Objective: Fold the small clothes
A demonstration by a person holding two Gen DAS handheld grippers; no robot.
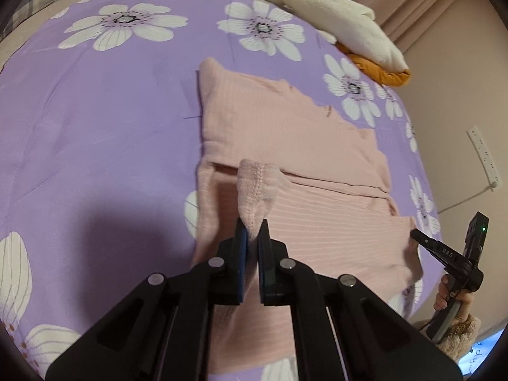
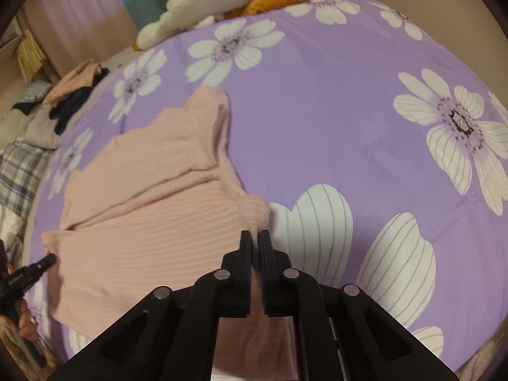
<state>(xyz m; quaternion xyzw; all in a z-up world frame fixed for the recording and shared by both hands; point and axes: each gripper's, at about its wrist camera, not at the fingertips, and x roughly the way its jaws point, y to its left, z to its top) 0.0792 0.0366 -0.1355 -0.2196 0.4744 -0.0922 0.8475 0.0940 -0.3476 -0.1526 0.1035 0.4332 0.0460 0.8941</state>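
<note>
A pink ribbed knit garment [image 1: 285,146] lies partly folded on the purple flowered bedspread [image 1: 95,127]. My left gripper [image 1: 252,231] is shut on a bunched ribbed edge of it [image 1: 255,187] and lifts that edge above the rest. In the left wrist view my right gripper [image 1: 416,233] shows at the garment's right corner, held in a hand. In the right wrist view the garment [image 2: 152,184] spreads to the left, and my right gripper [image 2: 255,238] is shut on its bunched corner [image 2: 254,211]. My left gripper [image 2: 47,258] shows at the garment's far left edge.
A white and orange plush toy [image 1: 343,22] lies at the bed's far edge. A pile of folded clothes [image 2: 76,92] sits beside the bedspread. A checked pillow [image 2: 19,171] lies at the left. A white power strip [image 1: 484,158] hangs on the wall.
</note>
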